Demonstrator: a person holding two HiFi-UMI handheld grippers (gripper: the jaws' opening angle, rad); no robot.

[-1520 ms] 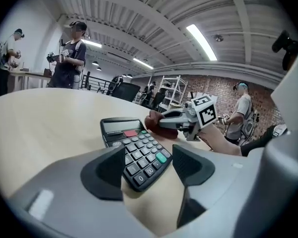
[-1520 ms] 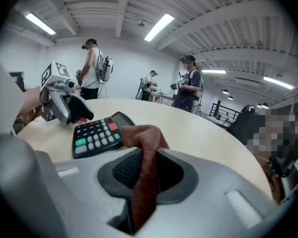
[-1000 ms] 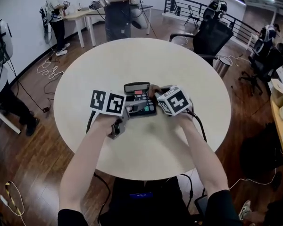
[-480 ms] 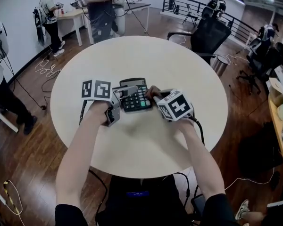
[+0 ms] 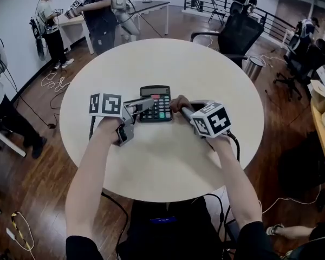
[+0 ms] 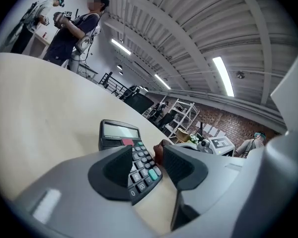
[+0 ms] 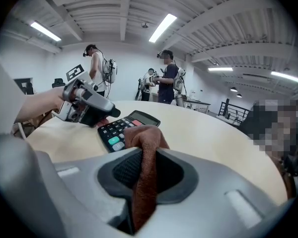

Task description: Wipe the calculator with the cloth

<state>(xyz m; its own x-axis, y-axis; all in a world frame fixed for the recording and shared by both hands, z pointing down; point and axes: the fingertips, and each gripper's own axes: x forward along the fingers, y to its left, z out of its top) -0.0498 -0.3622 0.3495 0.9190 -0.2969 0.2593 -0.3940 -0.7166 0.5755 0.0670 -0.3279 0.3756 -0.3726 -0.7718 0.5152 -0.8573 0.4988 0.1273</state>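
A black calculator [image 5: 156, 103] lies flat near the middle of the round table [image 5: 206, 69], display away from me. My left gripper [image 5: 143, 105] reaches in from the left. Its jaws stand apart over the calculator's [image 6: 126, 150] near left corner and have just been closing. The corner shows between the pads [image 6: 116, 167], and I see no pad pressing on it. My right gripper [image 5: 185, 110] is shut on a brown cloth [image 7: 144, 148]. The bunched cloth [image 5: 179, 103] sits at the calculator's [image 7: 121, 128] right edge.
Several people with grippers stand at a desk [image 5: 143, 7] beyond the table. A black office chair [image 5: 235, 37] and a metal bin [image 5: 253, 66] are at the back right. Cables [image 5: 51, 80] lie on the wooden floor at the left.
The left gripper has drawn back from across the lower keys to the calculator's left side. The right gripper, still holding the cloth, has shifted slightly right along the calculator's right edge.
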